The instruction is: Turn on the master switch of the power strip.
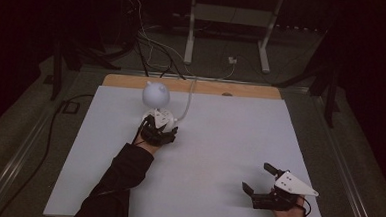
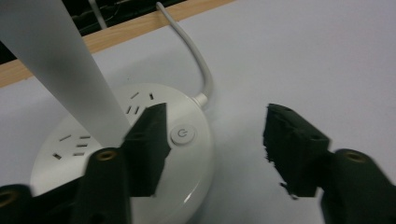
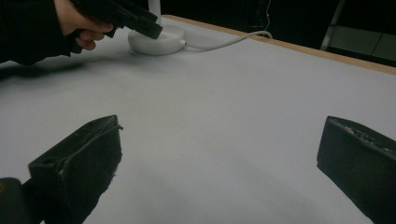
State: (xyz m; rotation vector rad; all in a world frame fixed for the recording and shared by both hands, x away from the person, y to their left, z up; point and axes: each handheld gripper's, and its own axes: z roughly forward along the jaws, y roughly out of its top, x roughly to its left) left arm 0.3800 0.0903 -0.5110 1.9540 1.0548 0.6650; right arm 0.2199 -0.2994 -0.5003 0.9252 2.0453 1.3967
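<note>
A white round socket base [image 1: 162, 115] stands at the back left of the white table [image 1: 224, 140], with a slanting white stem [image 2: 60, 60] and a white globe head [image 1: 155, 94] above it. My left gripper [image 1: 158, 129] hovers at the base's near edge. In the left gripper view its jaws [image 2: 215, 116] stand apart. One jaw lies over the base [image 2: 191, 112] beside the stem, the other over bare table. The power button [image 2: 181, 135] sits between them, untouched. My right gripper [image 1: 256, 177] rests at the front right, open [image 3: 219, 126] and with nothing in it.
A white cable [image 1: 187, 100] runs from the base over the table's wooden back edge [image 1: 242, 89]. Beyond the table stand a desk frame's white legs [image 1: 190, 33], with loose cables on the dark floor. The person's sleeve [image 1: 122, 175] crosses the front left.
</note>
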